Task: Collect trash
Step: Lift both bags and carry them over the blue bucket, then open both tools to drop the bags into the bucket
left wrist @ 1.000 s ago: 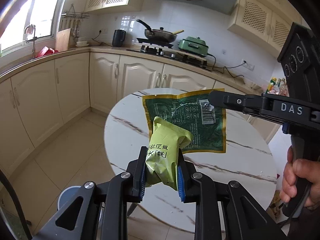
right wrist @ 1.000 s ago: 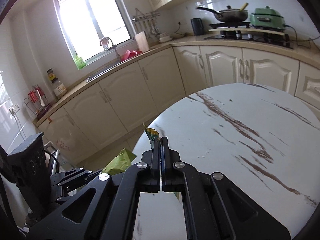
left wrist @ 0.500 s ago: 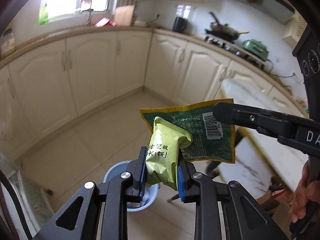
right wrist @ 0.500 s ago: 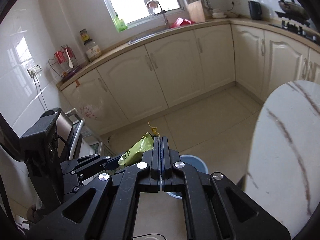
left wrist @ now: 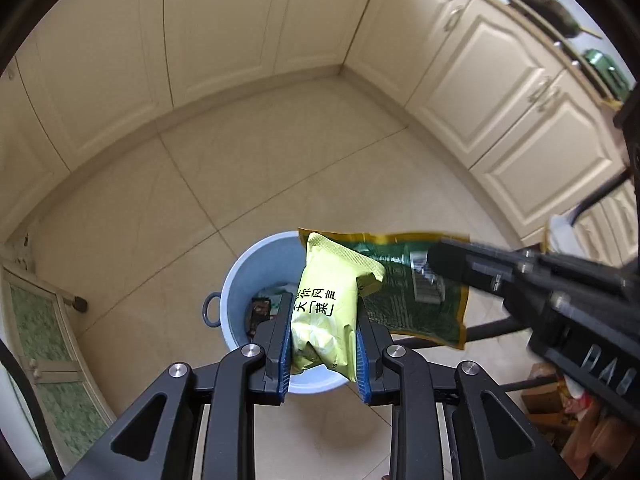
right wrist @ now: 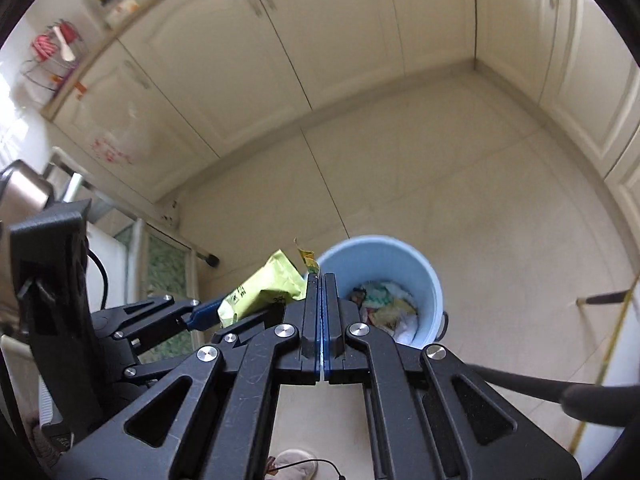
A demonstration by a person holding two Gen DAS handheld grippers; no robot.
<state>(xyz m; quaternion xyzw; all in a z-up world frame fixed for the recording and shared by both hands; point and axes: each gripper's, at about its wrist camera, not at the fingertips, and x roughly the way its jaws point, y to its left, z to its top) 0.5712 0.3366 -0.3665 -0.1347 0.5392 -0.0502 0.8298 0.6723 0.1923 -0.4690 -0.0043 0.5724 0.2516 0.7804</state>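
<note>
My left gripper [left wrist: 323, 312] is shut on a yellow-green snack packet [left wrist: 328, 304] and holds it over a light blue bin [left wrist: 248, 272] on the floor. My right gripper [right wrist: 321, 280] is shut on the edge of a flat dark green wrapper [left wrist: 404, 300], held beside the packet at the bin's right. In the right wrist view only a yellow corner of the wrapper [right wrist: 307, 258] shows above the jaws. The bin [right wrist: 404, 256] holds several pieces of trash. The yellow-green packet [right wrist: 264, 290] shows left of my right gripper.
Cream cabinets [left wrist: 248, 20] line the walls around a beige tiled floor [left wrist: 200, 168]. A glass-fronted unit [left wrist: 44, 344] stands at the left. Dark table legs [left wrist: 492, 326] and boxes [left wrist: 544, 400] are at the right.
Both grippers have swung away from the table and tilted down to the floor. The bin, small and low before, now sits right under the held packet and wrapper.
</note>
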